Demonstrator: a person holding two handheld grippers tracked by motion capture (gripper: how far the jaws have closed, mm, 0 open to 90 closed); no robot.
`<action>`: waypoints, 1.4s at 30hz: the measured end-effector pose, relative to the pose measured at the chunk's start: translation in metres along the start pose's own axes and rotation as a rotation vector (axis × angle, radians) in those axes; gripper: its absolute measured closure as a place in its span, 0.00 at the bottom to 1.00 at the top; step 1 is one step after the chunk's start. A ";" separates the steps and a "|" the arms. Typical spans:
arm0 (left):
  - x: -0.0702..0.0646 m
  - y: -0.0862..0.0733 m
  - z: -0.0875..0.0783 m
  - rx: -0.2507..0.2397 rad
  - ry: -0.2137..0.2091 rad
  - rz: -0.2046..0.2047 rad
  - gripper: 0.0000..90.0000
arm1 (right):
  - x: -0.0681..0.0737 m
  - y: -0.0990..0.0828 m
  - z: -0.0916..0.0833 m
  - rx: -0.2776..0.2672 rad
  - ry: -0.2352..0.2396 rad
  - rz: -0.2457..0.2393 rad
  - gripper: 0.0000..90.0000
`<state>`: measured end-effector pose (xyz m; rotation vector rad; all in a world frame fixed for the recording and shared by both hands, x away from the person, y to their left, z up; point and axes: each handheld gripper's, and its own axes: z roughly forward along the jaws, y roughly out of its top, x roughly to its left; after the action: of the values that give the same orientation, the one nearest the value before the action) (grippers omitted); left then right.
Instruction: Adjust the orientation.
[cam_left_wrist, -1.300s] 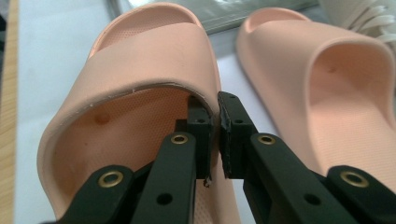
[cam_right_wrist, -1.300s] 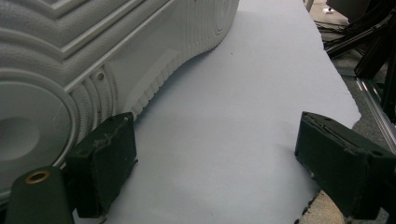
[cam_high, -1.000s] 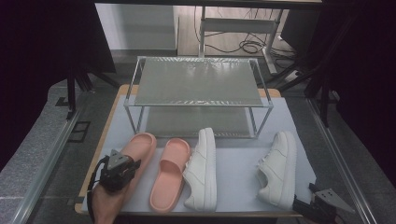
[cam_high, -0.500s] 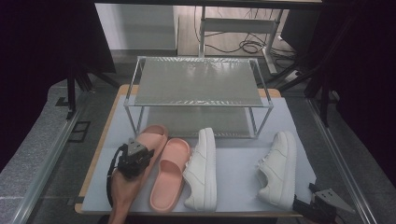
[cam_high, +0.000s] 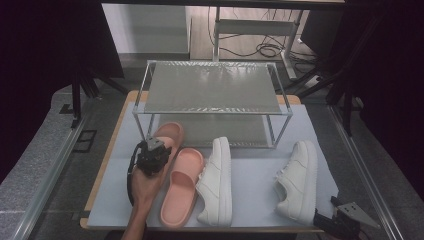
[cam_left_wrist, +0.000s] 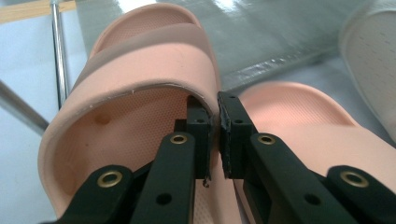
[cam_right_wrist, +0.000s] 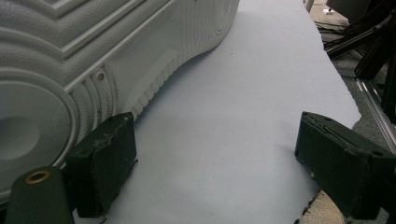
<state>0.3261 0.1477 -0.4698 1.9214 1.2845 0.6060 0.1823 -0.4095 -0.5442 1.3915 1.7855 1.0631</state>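
Observation:
My left gripper (cam_high: 155, 147) is shut on the side of the strap of a pink slipper (cam_high: 169, 132), whose toe reaches the front of the rack's lower shelf. In the left gripper view the two pads (cam_left_wrist: 204, 122) pinch the strap's edge of that slipper (cam_left_wrist: 140, 70), held by the gripper (cam_left_wrist: 212, 119). The second pink slipper (cam_high: 182, 185) lies beside it on the sheet, also seen close by as the second pink slipper (cam_left_wrist: 303, 121). My right gripper (cam_high: 324, 219) rests open at the table's front right corner, behind the heel of a white sneaker (cam_high: 297, 180). Between its jaws (cam_right_wrist: 219, 149) lies only the bare sheet; the sneaker's sole (cam_right_wrist: 93, 46) is at the left pad.
A two-tier metal rack (cam_high: 212, 87) with mesh shelves stands at the back of the table (cam_high: 255, 170), which is covered by a white sheet. Another white sneaker (cam_high: 217, 180) lies between the second slipper and the right sneaker. Cables and stands lie on the floor behind.
My left gripper has moved forward and to the right toward the rack, carrying the pink slipper with it. The right gripper has stayed still.

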 end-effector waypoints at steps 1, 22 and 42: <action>0.000 0.001 0.003 0.000 0.003 -0.005 0.93 | 0.000 0.000 0.000 0.000 0.000 0.000 0.14; 0.003 -0.005 0.008 0.010 -0.038 -0.021 0.78 | 0.000 0.000 0.000 -0.002 0.001 0.000 0.14; 0.016 -0.041 -0.060 -0.053 -0.090 -0.030 0.79 | 0.000 -0.001 0.000 -0.005 0.000 0.002 0.14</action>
<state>0.2653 0.1910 -0.4652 1.8613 1.2262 0.5270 0.1820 -0.4094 -0.5447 1.3910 1.7805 1.0676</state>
